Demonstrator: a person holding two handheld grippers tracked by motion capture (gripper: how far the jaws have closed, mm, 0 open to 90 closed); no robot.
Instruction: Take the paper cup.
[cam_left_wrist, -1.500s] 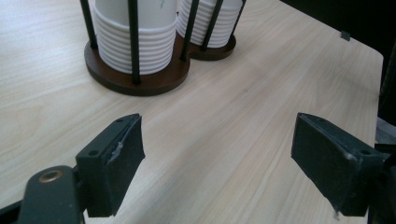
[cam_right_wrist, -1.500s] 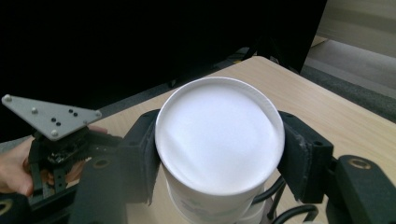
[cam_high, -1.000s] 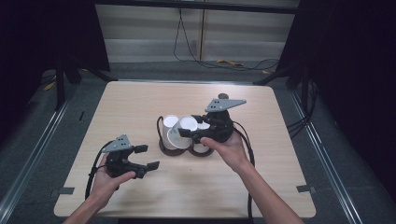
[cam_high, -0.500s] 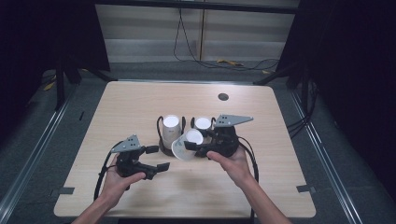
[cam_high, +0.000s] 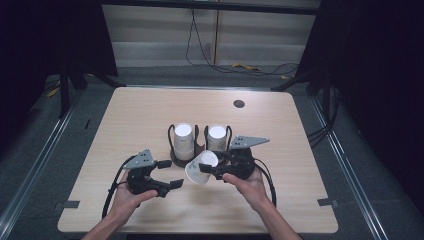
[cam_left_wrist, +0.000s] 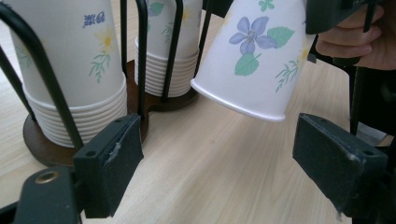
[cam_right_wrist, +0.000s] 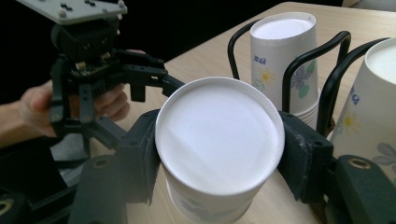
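Cup stacks (cam_high: 184, 141) beside held cup (cam_high: 201, 167)

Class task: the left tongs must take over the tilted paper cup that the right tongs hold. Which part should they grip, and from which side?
Probably the cup's flowered wall just inside its open rim, approached from below. The right tongs clamp the closed end; the left tongs gape beneath.

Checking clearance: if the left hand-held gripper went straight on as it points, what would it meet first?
Probably the held paper cup, tilted just ahead above the open jaws; depth is unclear.
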